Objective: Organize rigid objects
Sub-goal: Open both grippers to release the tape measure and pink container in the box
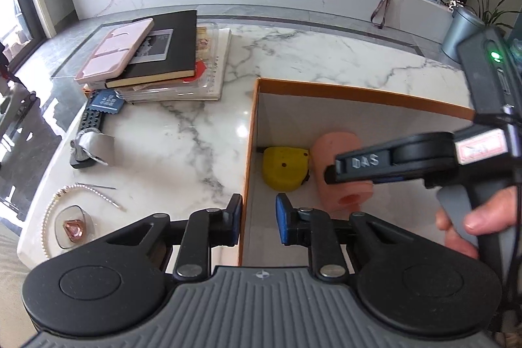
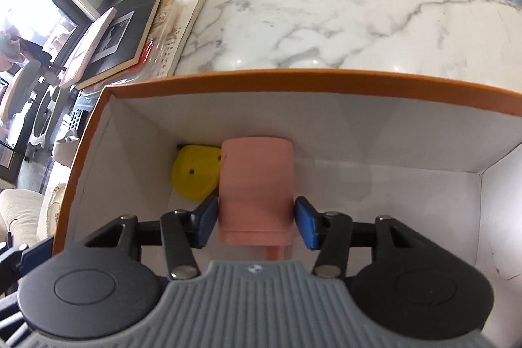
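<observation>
Left wrist view: the left gripper [image 1: 258, 219] hangs with its blue pads apart, straddling the orange-edged left wall of the box [image 1: 359, 93], gripping nothing; inside the box lies a pink cylinder [image 1: 336, 158], matte and foam-like, with a round hole in the end facing the camera; its long axis runs from the box's far wall toward the viewer; a yellow rounded object [image 1: 284, 167] with small dark dots sits just beside it on its left, in the far left corner; the right gripper [image 1: 329, 175] reaches in from the right over the cylinder, and raised letters on its arm read "DAS"; a red-and-white label further back is too blurred to read; the box stands on a marble table [image 1: 195, 136].

Right wrist view: the right gripper [image 2: 256, 222] has its jaws spread either side of the pink cylinder [image 2: 256, 181], whether the pads touch it I cannot tell; the cylinder points away along the fingers, a narrower stub at its near end; the yellow rounded object [image 2: 195, 172] touches its left flank; the box [image 2: 293, 80] shows white walls inside.
</observation>
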